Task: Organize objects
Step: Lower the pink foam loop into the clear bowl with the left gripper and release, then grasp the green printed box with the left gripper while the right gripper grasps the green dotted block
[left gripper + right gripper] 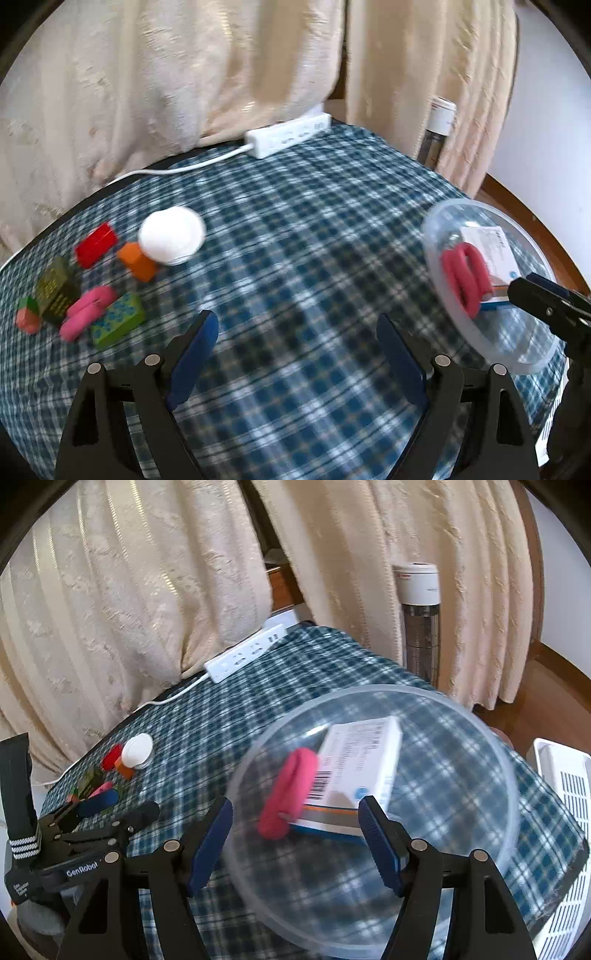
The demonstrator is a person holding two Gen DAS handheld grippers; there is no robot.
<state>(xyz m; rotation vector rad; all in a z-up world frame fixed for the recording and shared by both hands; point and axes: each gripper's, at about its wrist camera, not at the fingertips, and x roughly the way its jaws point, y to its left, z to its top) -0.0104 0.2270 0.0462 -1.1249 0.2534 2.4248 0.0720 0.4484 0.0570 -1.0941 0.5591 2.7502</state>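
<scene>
Hovering over the plaid cloth point(295, 229), left gripper point(297, 332) spread wide, gripping nothing. Right gripper point(295, 818) gaping above the clear bowl point(373, 928), pads touching nothing. Lying inside the bowl: white box point(364, 760) and pink loop point(288, 794). Waiting at the cloth's far left: red block point(96, 245), white lid point(171, 234), green box point(118, 319).

Both wrist views downward, sharing checked table point(295, 229).
</scene>
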